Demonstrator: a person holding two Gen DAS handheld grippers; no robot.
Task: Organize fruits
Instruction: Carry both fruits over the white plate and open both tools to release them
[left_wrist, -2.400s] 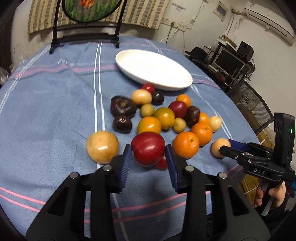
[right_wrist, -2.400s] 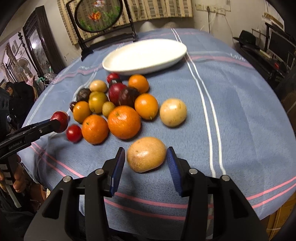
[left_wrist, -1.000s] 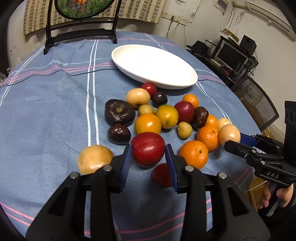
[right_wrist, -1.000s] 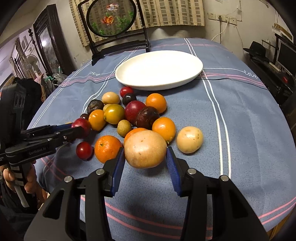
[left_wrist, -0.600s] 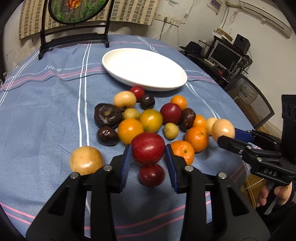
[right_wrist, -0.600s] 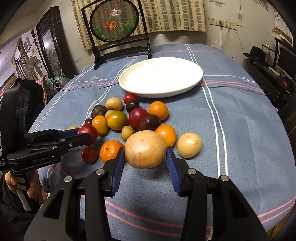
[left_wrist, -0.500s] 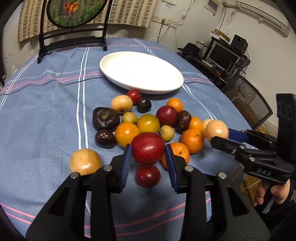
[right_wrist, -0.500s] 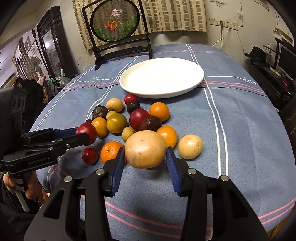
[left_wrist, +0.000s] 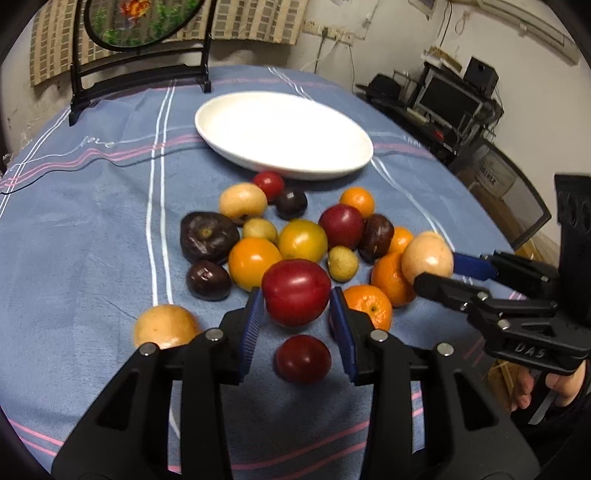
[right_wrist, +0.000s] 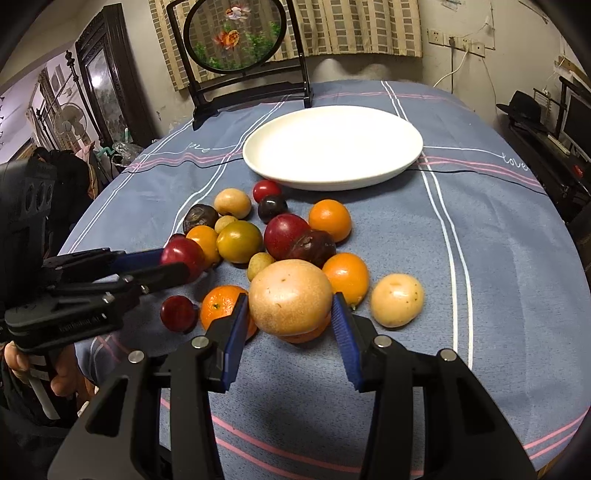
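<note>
1. The left gripper (left_wrist: 296, 308) has its jaws closed on a big red fruit (left_wrist: 296, 291), held between the blue pads above the bench (left_wrist: 92, 221).
2. In the right wrist view the same red fruit (right_wrist: 183, 254) shows at the tip of the left gripper (right_wrist: 177, 264), clear of the cloth and near the left side of the fruit pile.
3. The right gripper (right_wrist: 291, 321) has its jaws closed on a large tan round fruit (right_wrist: 290, 301), lifted over the near edge of the pile.
4. In the left wrist view the right gripper (left_wrist: 437, 267) comes in from the right with the tan round fruit (left_wrist: 427, 257) at its tip.
5. A small dark red fruit (left_wrist: 303, 359) lies on the blue striped cloth just below the left gripper's load.
6. A mandarin (right_wrist: 221, 306) sits just left of the right gripper's pads, and a pale yellow fruit (right_wrist: 397, 301) lies to their right, apart from the pile.
7. Another tan fruit (left_wrist: 164, 326) rests alone at the near left.
8. The white plate (right_wrist: 332, 181) stands at the far side of the pile, with a small red fruit (right_wrist: 266, 190) just beside its near rim.
9. A round framed screen (right_wrist: 236, 33) stands on the far edge of the bench.
</note>
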